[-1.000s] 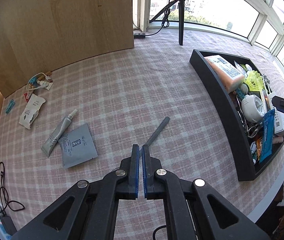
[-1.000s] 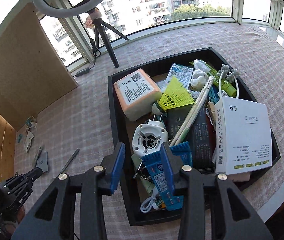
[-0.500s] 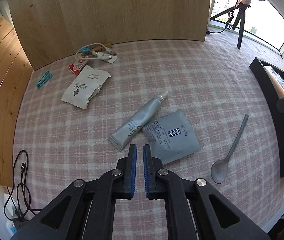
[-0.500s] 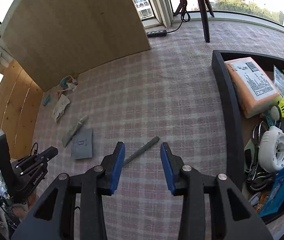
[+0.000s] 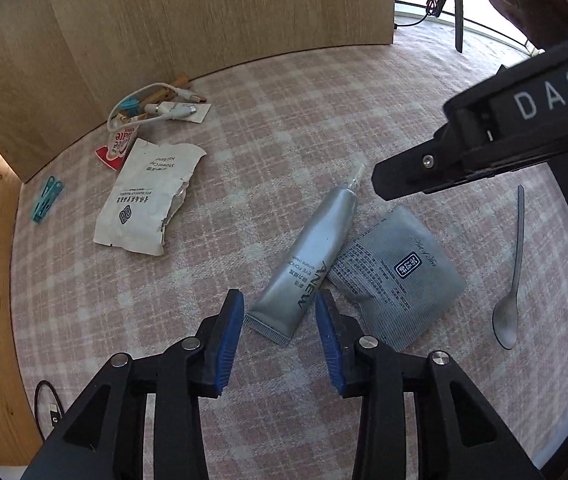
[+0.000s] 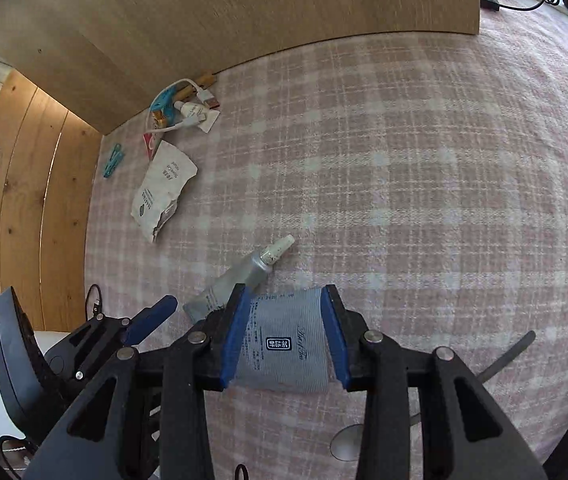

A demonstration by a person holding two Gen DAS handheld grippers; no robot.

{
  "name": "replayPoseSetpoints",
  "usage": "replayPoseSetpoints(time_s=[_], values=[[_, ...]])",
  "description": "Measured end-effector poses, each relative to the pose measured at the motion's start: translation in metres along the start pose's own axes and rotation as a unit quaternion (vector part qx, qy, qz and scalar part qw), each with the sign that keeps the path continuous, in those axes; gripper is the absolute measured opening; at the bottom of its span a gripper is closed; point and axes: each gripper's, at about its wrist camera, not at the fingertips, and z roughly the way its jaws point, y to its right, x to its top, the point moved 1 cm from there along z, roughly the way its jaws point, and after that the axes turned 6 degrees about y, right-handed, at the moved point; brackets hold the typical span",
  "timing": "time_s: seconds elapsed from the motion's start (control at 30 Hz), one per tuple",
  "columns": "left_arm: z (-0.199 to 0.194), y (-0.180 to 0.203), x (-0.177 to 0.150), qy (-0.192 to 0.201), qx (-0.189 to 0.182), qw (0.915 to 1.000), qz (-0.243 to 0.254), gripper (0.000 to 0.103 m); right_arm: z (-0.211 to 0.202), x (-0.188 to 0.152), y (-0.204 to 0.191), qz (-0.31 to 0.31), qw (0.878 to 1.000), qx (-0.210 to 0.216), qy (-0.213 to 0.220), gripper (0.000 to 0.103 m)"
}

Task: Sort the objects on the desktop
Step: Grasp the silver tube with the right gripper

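A silver cream tube (image 5: 311, 260) lies on the pink checked cloth, its crimped end between the pads of my open left gripper (image 5: 280, 332). A grey sachet (image 5: 399, 276) lies against its right side. My right gripper (image 6: 285, 336) is open, its blue pads either side of the grey sachet (image 6: 284, 344), with the tube (image 6: 240, 276) just beyond to the left. Whether the pads touch either thing is unclear. A metal spoon (image 5: 511, 276) lies to the right of the sachet. The right gripper's body (image 5: 483, 136) crosses the left wrist view at upper right.
A torn white packet (image 5: 148, 196), a white cable with small items (image 5: 156, 108) and a teal clip (image 5: 46, 200) lie at the far left by the wooden board (image 5: 204, 16). A tripod leg (image 5: 457, 8) stands at the back right.
Both grippers swung left from the black tray to the loose items. My left gripper opened around the tube's end. My right gripper came down over the grey sachet.
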Motion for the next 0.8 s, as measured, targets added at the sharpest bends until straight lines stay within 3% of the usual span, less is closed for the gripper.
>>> replayPoseSetpoints(time_s=[0.23,0.5,0.63,0.8], values=[[0.014,-0.004,0.006,-0.002,-0.018,0.9998,0.002,0.045,0.024,0.007,-0.002,0.032,0.999,0.009,-0.017,0.036],[0.011,0.001,0.006,0.01,-0.037,0.9992,0.008,0.028,0.036,0.011,-0.016,0.036,0.999,0.014,-0.018,0.036],[0.01,0.0,0.006,0.016,-0.049,0.9986,-0.007,0.024,0.042,0.012,-0.031,0.026,1.0,0.009,-0.011,0.036],[0.009,-0.006,0.006,0.024,-0.079,0.9956,-0.044,0.024,0.05,0.013,-0.044,0.018,1.0,0.008,-0.015,0.022]])
